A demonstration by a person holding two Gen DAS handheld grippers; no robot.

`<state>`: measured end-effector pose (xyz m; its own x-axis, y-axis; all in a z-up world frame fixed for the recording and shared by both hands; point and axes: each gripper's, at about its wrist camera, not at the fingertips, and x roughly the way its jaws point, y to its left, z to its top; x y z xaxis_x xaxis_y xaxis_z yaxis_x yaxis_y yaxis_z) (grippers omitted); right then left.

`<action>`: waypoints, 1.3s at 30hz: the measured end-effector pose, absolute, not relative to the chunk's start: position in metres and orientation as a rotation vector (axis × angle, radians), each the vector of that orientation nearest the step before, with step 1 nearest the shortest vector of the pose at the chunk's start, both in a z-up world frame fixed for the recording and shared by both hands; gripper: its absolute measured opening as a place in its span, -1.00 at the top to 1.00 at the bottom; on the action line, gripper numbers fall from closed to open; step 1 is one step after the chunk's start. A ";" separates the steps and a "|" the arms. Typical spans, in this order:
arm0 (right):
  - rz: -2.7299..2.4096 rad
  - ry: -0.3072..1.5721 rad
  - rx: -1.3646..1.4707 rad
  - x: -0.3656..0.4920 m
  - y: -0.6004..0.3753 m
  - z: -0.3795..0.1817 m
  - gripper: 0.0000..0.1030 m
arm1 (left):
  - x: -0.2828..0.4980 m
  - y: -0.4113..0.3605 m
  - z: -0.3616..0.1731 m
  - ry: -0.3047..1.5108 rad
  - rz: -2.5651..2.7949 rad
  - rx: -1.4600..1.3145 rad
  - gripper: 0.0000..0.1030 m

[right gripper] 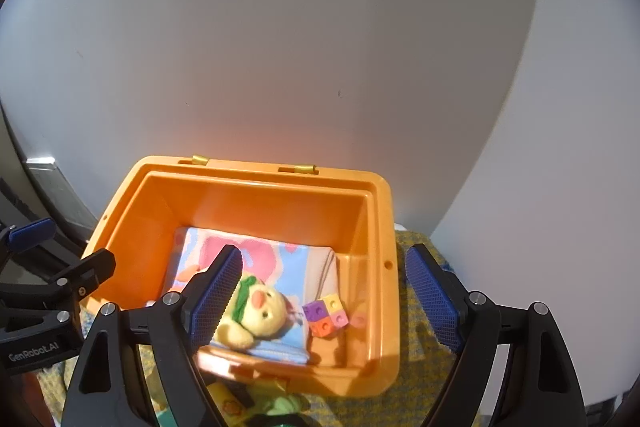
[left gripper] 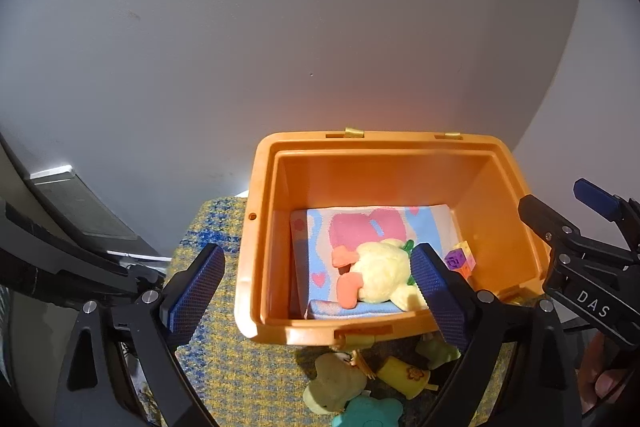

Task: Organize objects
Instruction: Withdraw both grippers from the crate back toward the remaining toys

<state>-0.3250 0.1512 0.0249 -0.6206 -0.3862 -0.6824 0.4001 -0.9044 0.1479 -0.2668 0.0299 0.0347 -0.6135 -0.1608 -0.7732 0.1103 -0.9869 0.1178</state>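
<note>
The orange bin [left gripper: 256,227] sits open on a yellow-and-blue woven mat [left gripper: 224,367], pushed up near a plain pale wall [left gripper: 280,27]. Folded flat on the bin's floor is a pastel blanket [left gripper: 320,227] with pink hearts on blue. A yellow plush duck [left gripper: 384,275] with orange feet lies on the blanket, toward the near wall of the bin. Just beside the duck, on the bare floor of the bin, is a small cube of coloured blocks [right gripper: 326,315] in purple, yellow, orange and pink. My left claw [left gripper: 316,295] hangs over the near left corner of the bin, its blue pads wide apart and gripping nothing; one pad is outside the bin's left wall, the other above the duck's side. My right claw [right gripper: 324,295] hangs over the right half of the bin, also spread open and empty, with the duck's head and the cube showing between its pads. On the mat in front of the bin lie more soft toys [left gripper: 332,383] in pale green, yellow and teal, close together.
</note>
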 end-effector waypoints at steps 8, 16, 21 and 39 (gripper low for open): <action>-2.509 0.013 1.016 -0.298 0.167 0.037 -0.64 | -0.240 0.031 0.045 -0.078 -2.699 1.273 -0.87; -2.512 -0.004 1.018 -0.269 0.181 0.035 -0.64 | -0.210 0.035 0.043 -0.068 -2.701 1.257 -0.89; -2.507 -0.029 1.033 -0.251 0.190 0.029 -0.65 | -0.191 0.039 0.041 -0.082 -2.701 1.238 -0.89; -2.493 0.004 1.114 -0.191 0.215 -0.032 -0.65 | -0.140 0.053 -0.015 -0.117 -2.681 1.284 -0.89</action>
<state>-0.1913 0.2147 -0.0315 -0.5980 -0.3635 -0.7143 0.3657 -0.9168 0.1604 -0.1396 0.0529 -0.0145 -0.6161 -0.1833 -0.7661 0.1156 -0.9831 0.1422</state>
